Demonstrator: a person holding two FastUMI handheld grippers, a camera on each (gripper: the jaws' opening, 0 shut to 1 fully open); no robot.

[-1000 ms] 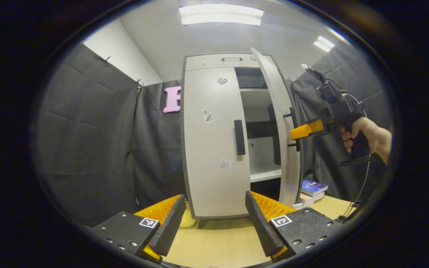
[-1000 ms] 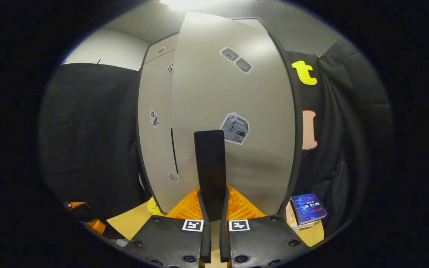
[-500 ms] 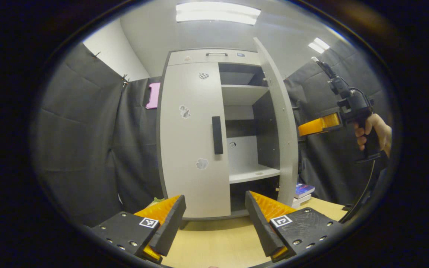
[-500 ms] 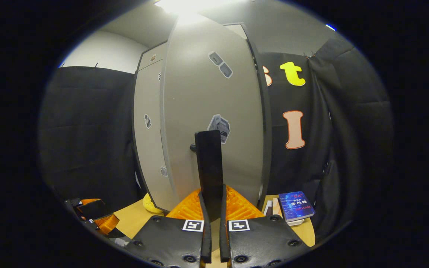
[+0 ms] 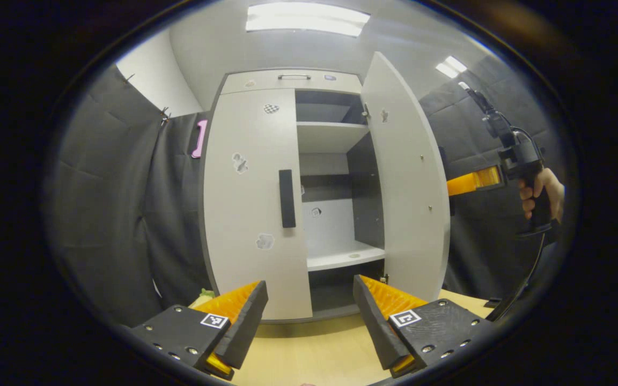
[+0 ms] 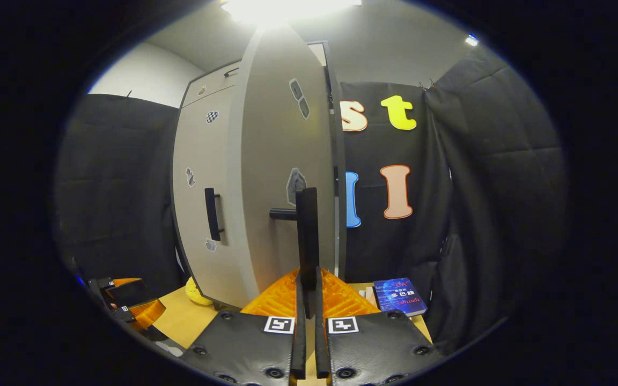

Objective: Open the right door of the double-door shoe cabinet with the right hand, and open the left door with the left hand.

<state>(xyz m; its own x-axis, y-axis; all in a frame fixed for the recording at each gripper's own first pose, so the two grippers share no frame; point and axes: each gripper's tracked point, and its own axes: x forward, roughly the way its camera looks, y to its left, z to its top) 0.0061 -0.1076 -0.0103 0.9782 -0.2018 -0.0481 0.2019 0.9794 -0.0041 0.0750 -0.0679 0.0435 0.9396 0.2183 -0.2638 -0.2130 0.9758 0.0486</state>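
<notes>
The grey shoe cabinet's left door is closed, its black handle untouched. My left gripper hangs open in front of that door, apart from it, with nothing between its fingers. The right door stands swung wide, baring the shelves inside. In the right gripper view, my right gripper is shut on the right door's black handle, with the door nearly edge-on. From the left gripper view the right gripper reaches behind the open door, held by a hand.
The cabinet stands on a wooden table. A blue book lies on a small stack right of the open door. A yellow object sits by the cabinet's left foot. My left gripper shows low at the left.
The right door has swung much farther open, pulled by my right gripper on its handle. My left gripper stays open and has shifted so the left door's handle sits more centrally ahead.
</notes>
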